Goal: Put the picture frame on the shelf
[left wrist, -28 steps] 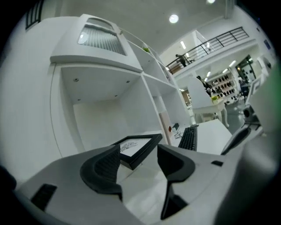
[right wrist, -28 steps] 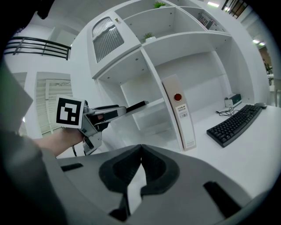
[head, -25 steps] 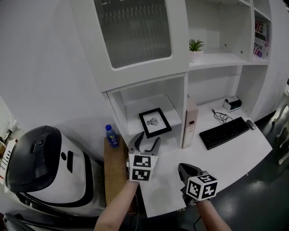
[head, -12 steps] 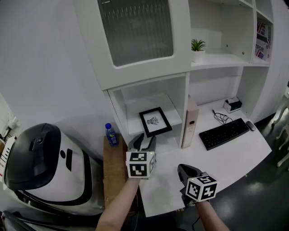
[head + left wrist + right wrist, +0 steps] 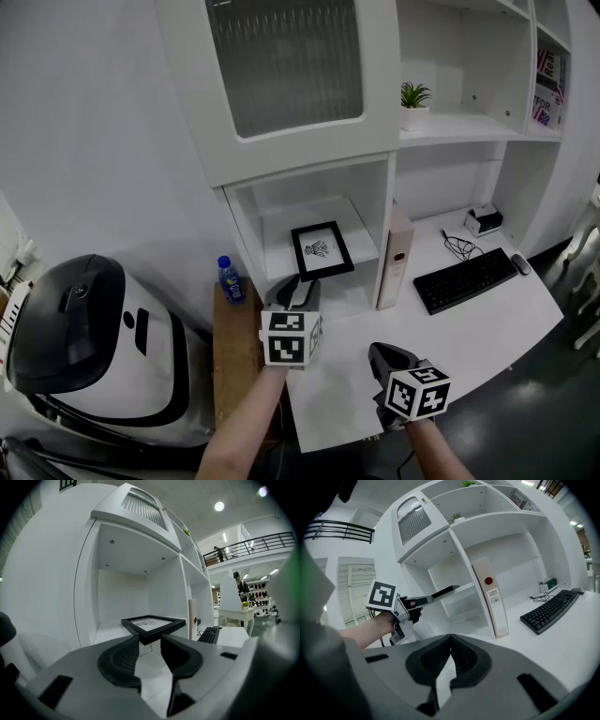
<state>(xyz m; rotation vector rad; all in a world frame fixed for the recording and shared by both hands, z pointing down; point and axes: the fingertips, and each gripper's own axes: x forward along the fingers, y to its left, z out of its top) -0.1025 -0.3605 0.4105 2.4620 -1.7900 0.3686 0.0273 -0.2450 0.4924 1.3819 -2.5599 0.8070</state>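
The black picture frame [image 5: 322, 251] with a white sheet and a small drawing sits in the lower cubby of the white shelf unit [image 5: 281, 159]. In the left gripper view the frame [image 5: 152, 624] shows level, its near corner pointing at me. My left gripper [image 5: 298, 291] is right at that corner. Its jaws are closing, and the corner sits at the tips of the left gripper [image 5: 150, 641], with a gap still visible between them. In the right gripper view the left gripper [image 5: 417, 603] meets the frame's edge [image 5: 444, 591]. My right gripper [image 5: 382, 356] hovers low over the desk, shut and empty [image 5: 450, 639].
A beige binder [image 5: 396, 255] stands against the cubby's right wall. A black keyboard [image 5: 466, 277] and a cable lie on the white desk [image 5: 487, 323]. A blue bottle [image 5: 231, 281] stands on a wooden stand, left of the cubby. A potted plant [image 5: 413, 101] sits on a higher shelf.
The left gripper has moved forward to the frame's near corner and its jaws have narrowed from wide open. The frame and the right gripper have stayed put.
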